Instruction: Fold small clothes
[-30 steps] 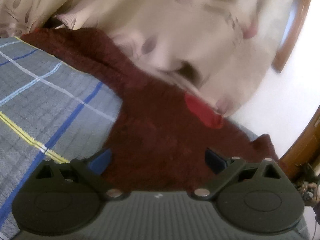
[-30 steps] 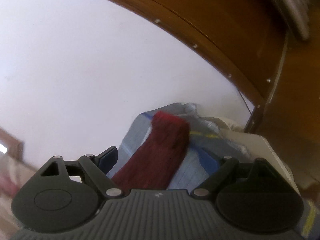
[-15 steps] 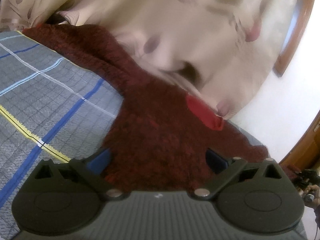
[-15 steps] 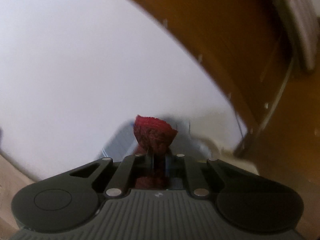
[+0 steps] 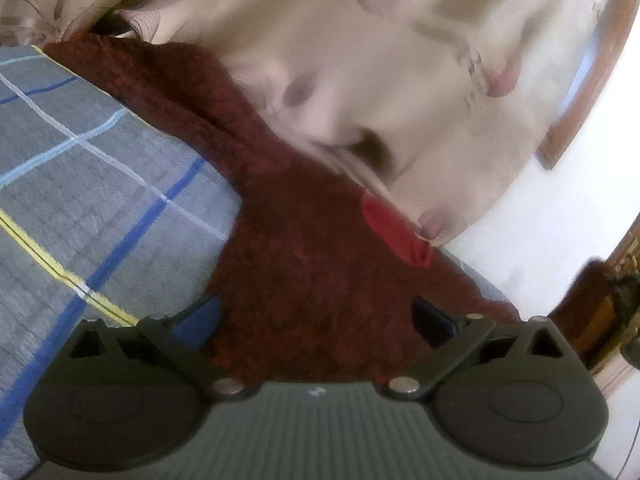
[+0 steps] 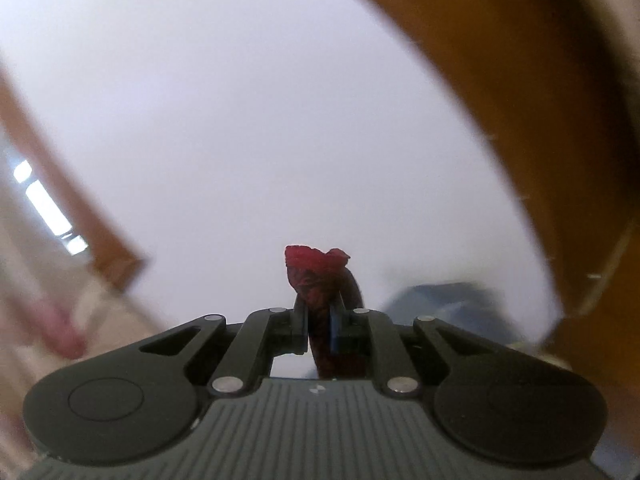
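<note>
the step in hand looked like the first fold of the fuzzy maroon knit garment [image 5: 304, 280], which lay on the grey plaid bedcover [image 5: 100, 184]. the right gripper [image 6: 320, 320] had its fingers clamped on a bunched end of that garment, lifted off the bedcover. the left gripper [image 5: 316, 320] hovered with fingers apart, straddling the garment. next, the lifted end probably needed carrying across and laying flat. the garment's long axis ran along the bedcover's edge, one sleeve-like strip pointing to its far corner.
</note>
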